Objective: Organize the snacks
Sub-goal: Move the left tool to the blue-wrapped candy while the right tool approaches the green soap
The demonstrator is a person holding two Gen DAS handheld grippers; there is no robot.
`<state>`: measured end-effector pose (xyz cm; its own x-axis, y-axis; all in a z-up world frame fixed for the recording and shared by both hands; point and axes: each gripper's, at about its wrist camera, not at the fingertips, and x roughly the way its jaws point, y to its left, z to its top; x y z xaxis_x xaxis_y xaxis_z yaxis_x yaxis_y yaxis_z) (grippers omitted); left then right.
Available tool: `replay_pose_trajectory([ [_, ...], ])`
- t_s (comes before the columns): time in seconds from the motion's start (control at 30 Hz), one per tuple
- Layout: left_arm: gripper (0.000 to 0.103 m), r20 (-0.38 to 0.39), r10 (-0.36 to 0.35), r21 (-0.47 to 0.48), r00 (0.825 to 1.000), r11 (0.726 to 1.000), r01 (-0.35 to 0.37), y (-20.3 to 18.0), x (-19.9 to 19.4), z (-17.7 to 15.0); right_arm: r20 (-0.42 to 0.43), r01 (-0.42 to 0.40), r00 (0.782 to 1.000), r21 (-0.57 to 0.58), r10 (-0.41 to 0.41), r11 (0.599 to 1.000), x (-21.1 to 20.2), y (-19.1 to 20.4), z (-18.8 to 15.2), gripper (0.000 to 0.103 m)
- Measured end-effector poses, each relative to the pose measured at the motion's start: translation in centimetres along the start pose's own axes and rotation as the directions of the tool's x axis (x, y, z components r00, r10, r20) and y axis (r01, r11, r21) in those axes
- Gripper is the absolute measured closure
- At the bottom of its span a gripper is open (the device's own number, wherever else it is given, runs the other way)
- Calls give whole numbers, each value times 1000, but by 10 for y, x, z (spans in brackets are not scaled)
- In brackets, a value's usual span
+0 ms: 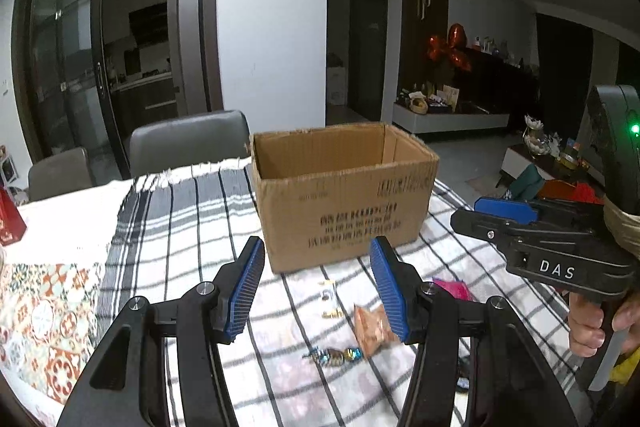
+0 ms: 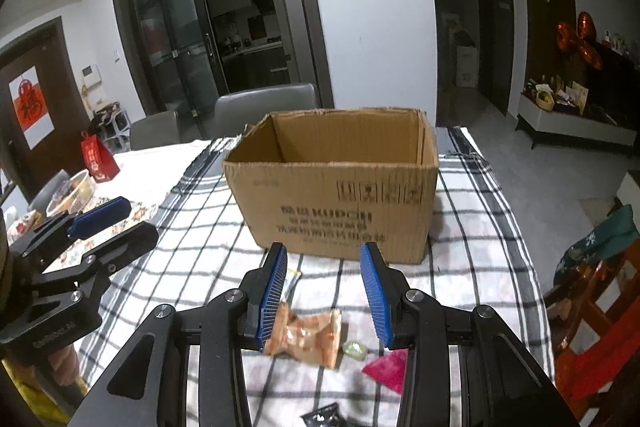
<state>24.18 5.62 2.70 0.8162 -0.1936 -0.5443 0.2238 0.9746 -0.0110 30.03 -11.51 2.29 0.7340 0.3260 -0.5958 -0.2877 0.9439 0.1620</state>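
Right now we hold both grippers over the table (image 2: 480,195), which is covered by a black-and-white checked cloth (image 1: 192,219), and both point toward an open-topped cardboard box (image 1: 344,195) standing on that cloth. Our left gripper (image 1: 318,291) has its blue pads parted with nothing between them — the pads press on nothing. Our right gripper (image 2: 324,291) is likewise parted and empty, its gap narrower than the left's. The snacks lie loose on the cloth on our side of the box: an orange packet (image 2: 308,339) just below the right gripper's pads, a pink packet (image 2: 388,367) beside it, a small pale green sweet (image 2: 354,349) between those two, a dark packet (image 2: 324,417) at the lower edge, and — in the left wrist view — a small white packet (image 1: 330,301) and a foil-wrapped candy (image 1: 336,355). A grey chair (image 2: 264,107) stands behind the table.
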Motion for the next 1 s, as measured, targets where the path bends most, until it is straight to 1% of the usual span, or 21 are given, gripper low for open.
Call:
replay_pose_trajectory([
  [0.1,49,-17,3,2,1000,1000,-3,0,0,-12,-18,-11,1000,-1,11,1000,2,3,-12,64],
  [0.23,49,-39,12,7,999,1000,-12,-1,0,-30,-47,2,999,-32,-3,1000,7,6,-29,64],
  [0.33,49,-59,30,9,998,1000,-29,-5,2,-44,-94,8,995,-48,-12,999,14,4,-42,64],
  [0.43,49,-84,34,-8,996,999,-35,-6,7,-56,-132,10,991,-65,-18,998,20,2,-50,64],
  [0.5,49,-113,28,-18,993,999,-30,-8,12,-64,-156,9,988,-75,-20,997,24,1,-55,64],
  [0.63,49,-156,15,-29,988,999,-20,-9,23,-76,-202,3,979,-104,-25,995,31,-1,-62,64],
  [0.83,49,-208,-1,-59,978,998,-11,-10,42,-85,-297,-23,955,-122,-15,992,50,-9,-71,64],
  [1.0,50,-247,-17,-75,969,997,-1,-9,57,-91,-336,-31,941,-161,-25,986,61,-10,-73,64],
])
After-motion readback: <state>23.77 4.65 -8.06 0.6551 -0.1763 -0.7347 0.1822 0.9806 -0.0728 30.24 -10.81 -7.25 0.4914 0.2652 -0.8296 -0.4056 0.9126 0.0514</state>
